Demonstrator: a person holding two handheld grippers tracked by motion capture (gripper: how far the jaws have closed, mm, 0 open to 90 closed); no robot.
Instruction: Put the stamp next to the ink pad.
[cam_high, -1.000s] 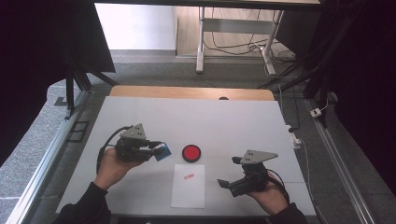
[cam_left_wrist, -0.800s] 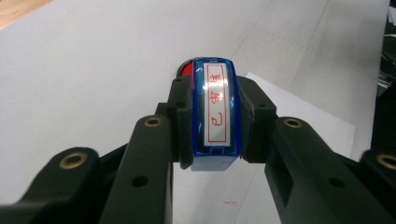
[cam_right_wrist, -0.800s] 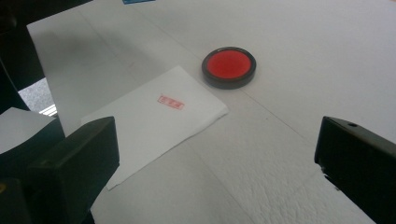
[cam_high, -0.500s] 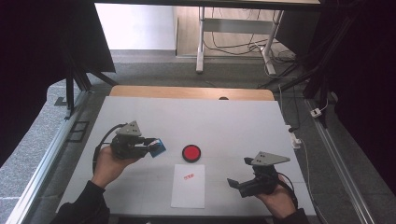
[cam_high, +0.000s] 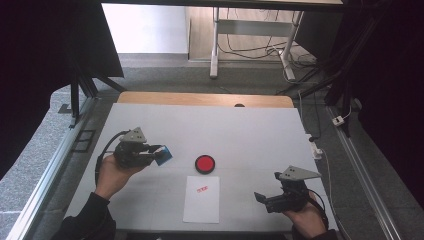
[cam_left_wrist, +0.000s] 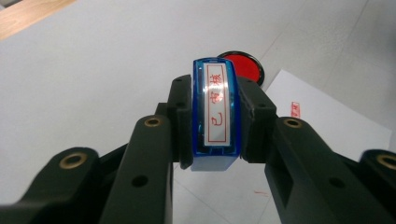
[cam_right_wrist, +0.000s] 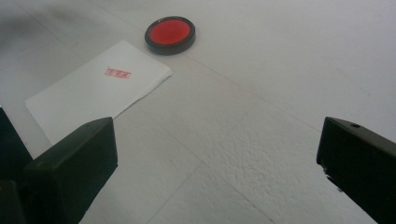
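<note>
1. Grey carpet and dark curtains frame a white tabletop (cam_high: 240, 125) with a wooden strip along its far edge; metal desk legs and loose cables stand on the floor beyond it.
2. My left hand-held gripper (cam_high: 150, 153) hovers over the left part of the tabletop, jaws pinching a blue stamp (cam_high: 163, 154) by its two long sides.
3. Seen along my left hand-held gripper's jaws, the stamp (cam_left_wrist: 216, 116) sits upright between the pads, its white face with red characters inside a red border turned toward the camera.
4. A round red ink pad (cam_high: 205, 163) in a black case lies near the middle of the tabletop, just to the right of the stamp and apart from it.
5. A white sheet of paper (cam_high: 201, 200) lies just on my side of the ink pad, close to the near edge, with a small red stamped mark (cam_high: 202, 189) in its upper half.
6. My right hand-held gripper (cam_high: 265, 199) rests low at the near right of the tabletop, well apart from the paper's right edge, jaws spread wide with nothing between them.
7. From my right hand-held gripper's own camera, the ink pad (cam_right_wrist: 170, 34) and the paper (cam_right_wrist: 98, 95) lie ahead and to the left, with bare tabletop between the two black jaws.
</note>
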